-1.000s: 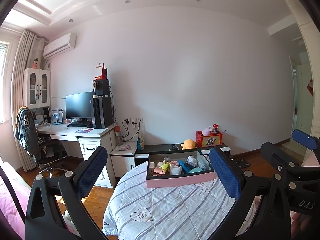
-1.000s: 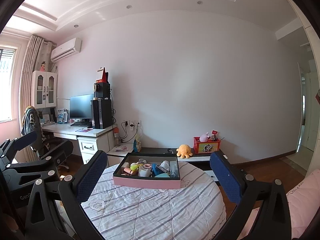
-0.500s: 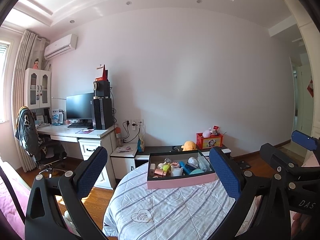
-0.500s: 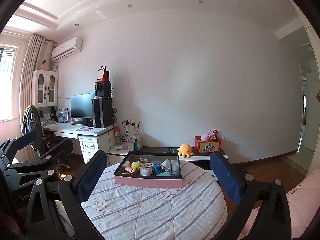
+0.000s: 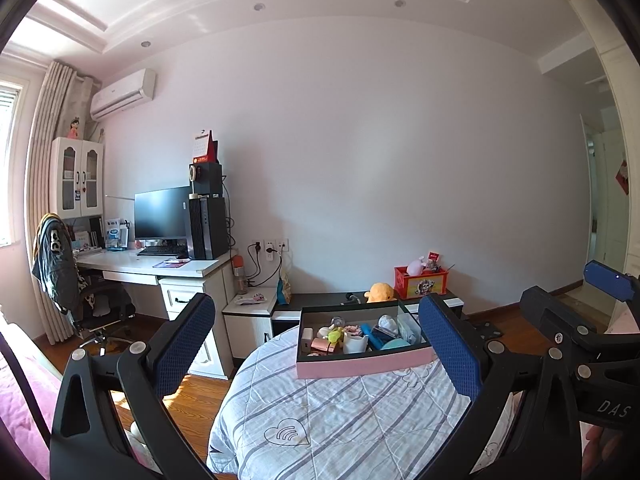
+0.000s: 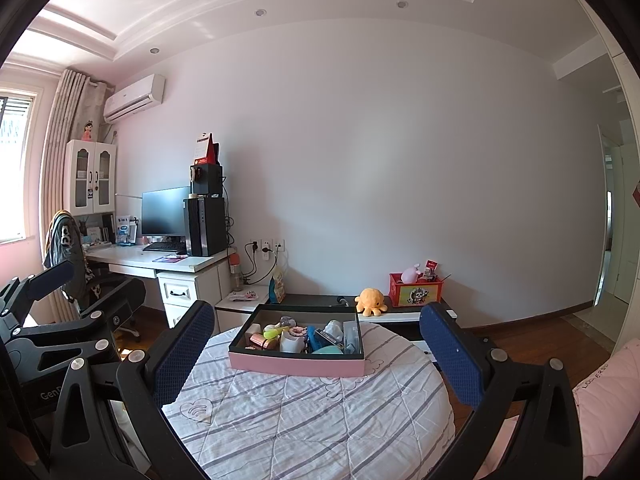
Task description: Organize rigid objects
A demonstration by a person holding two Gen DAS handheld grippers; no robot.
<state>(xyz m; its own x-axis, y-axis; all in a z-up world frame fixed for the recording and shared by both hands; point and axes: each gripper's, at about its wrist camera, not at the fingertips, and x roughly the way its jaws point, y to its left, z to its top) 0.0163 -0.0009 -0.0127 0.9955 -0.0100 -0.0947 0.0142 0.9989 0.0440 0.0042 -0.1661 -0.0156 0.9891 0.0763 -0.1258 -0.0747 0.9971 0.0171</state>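
Pink-sided, dark-lined shallow cardboard box (image 6: pixel 297 354) sits on the round table under a grey-striped quilted cloth (image 6: pixel 304 420), toward the far edge; both grippers well short of it, nothing touching.

Left gripper (image 5: pixel 316 350): blue-padded jaws spread wide, holding nothing; box lies ahead and right of its centreline, near corner sitting just off the right pad in frame. Right gripper (image 6: pixel 316 354): also wide apart and empty; box sits almost dead centre between its pads, slightly left. Judgement: right is better lined up for a straight reach; which is actually nearer I can't tell.

Box long axis runs left-right across both views, long pink wall facing the grippers; so any reach goes over that wall and down into the contents.

Contents: white cup-like piece (image 6: pixel 291 342), yellow-green item (image 6: pixel 272 333), teal and blue pieces (image 6: pixel 320 344), pinkish bits; jumbled, overlapping, too small to identify individually; lower layers hidden by the near wall.

Left view: table's right edge is hidden behind the gripper frame.
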